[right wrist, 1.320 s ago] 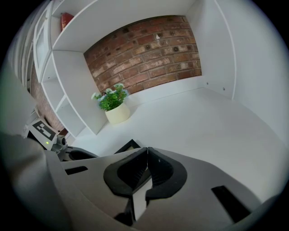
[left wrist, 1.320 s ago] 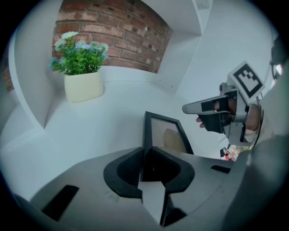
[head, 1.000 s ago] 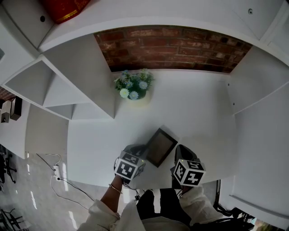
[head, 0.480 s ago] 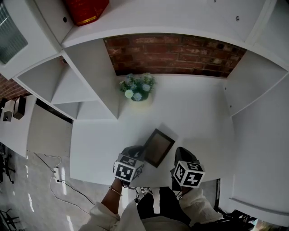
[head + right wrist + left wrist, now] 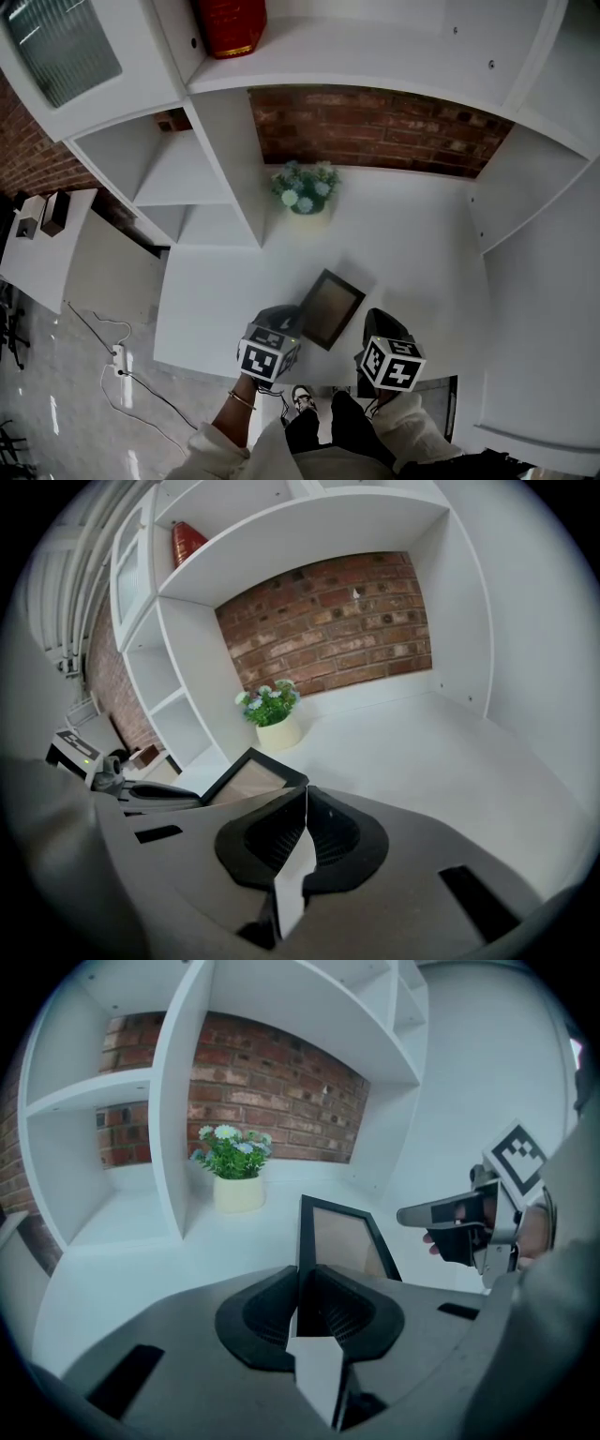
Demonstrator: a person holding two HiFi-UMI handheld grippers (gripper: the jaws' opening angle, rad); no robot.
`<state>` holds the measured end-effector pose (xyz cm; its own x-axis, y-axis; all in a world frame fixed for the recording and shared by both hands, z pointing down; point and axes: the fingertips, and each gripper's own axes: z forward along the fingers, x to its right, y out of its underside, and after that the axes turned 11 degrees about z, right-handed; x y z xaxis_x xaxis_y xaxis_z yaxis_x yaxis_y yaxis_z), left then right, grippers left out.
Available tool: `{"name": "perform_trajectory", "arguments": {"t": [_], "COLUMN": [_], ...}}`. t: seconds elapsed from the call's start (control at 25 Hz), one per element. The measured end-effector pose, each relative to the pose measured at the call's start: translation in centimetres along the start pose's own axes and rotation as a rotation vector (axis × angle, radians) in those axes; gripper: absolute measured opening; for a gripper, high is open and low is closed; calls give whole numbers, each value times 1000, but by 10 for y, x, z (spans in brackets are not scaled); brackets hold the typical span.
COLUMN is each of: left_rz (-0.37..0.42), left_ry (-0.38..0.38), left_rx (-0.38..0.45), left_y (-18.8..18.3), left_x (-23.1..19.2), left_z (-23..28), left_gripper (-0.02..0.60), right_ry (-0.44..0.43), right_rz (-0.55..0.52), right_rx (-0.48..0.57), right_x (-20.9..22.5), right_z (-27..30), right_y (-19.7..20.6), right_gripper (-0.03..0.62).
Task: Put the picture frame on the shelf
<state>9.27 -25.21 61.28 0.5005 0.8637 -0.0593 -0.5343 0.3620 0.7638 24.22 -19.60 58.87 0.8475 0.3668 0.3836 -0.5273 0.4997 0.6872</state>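
Observation:
The dark-edged picture frame (image 5: 328,307) hangs tilted just above the white desk top (image 5: 412,244). My left gripper (image 5: 287,320) is shut on the frame's left edge. In the left gripper view the frame (image 5: 345,1239) stands edge-on between the jaws of that gripper (image 5: 305,1290). My right gripper (image 5: 379,324) hovers to the right of the frame, shut with nothing in it, its jaws (image 5: 305,819) pressed together. The frame (image 5: 246,774) and the left gripper (image 5: 155,794) lie to its left. The white shelf compartments (image 5: 178,178) stand at the left.
A potted plant (image 5: 306,192) with pale flowers stands at the back by the brick wall (image 5: 375,127). A red object (image 5: 231,24) sits on the top shelf. Side panels (image 5: 525,197) close the desk at the right. A cable and power strip (image 5: 117,354) lie on the floor.
The head view has swung left and up, so more of the left shelf compartments and floor shows. Both grippers and the frame keep nearly the same place.

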Motion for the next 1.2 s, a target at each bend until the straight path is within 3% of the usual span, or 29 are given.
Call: {"name": "perform_trajectory", "arguments": {"t": [0.68,1.2], "left_rz": [-10,-117], "left_ry": [-81,-284], "left_rx": [117,156], "left_y": [-16,16], "left_x": [-14,-63], "left_z": [-71,-157], "left_gripper": [66,66], "right_ry": [-57,-240], "right_rz": [-71,-153], "right_rx": [110,81], "right_x": [-57,-156], "right_z": [-43,-32], "right_y": [-17,3], "right_gripper": [23,23]}}
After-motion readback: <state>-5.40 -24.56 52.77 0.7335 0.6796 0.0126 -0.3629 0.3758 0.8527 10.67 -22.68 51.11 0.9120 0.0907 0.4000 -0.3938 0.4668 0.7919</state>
